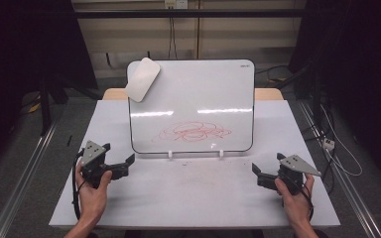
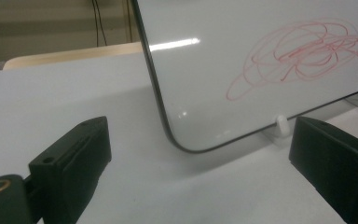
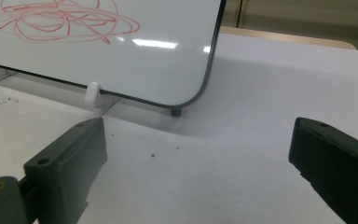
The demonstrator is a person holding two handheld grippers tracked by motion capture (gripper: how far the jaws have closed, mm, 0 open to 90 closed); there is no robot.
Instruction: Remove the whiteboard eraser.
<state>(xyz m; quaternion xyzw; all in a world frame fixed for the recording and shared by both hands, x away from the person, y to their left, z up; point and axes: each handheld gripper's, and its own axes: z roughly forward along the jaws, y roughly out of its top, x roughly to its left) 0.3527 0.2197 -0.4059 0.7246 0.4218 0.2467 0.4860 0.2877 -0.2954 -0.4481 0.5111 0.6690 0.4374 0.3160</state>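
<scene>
A small whiteboard (image 1: pixel 193 94) stands tilted on white feet at the middle of the table, with a red scribble (image 1: pixel 193 132) low on its face. A white eraser pad (image 1: pixel 142 79) clings to its top left corner. My left gripper (image 1: pixel 120 160) rests on the table by the board's lower left corner, open and holding nothing. My right gripper (image 1: pixel 259 171) rests near the lower right corner, open and holding nothing. The board's lower left corner (image 2: pixel 177 140) and the scribble (image 2: pixel 303 53) face the left gripper (image 2: pixel 200 154). The right gripper (image 3: pixel 198 149) looks at the board's lower right corner (image 3: pixel 200 95).
The white table (image 1: pixel 193 193) has faint red smudges in front of the board. Small dark crumbs (image 3: pixel 153 155) lie on it near the right gripper. Cables hang at the far wall and lie on the floor at right (image 1: pixel 337 148). Metal rails run along both sides of the table.
</scene>
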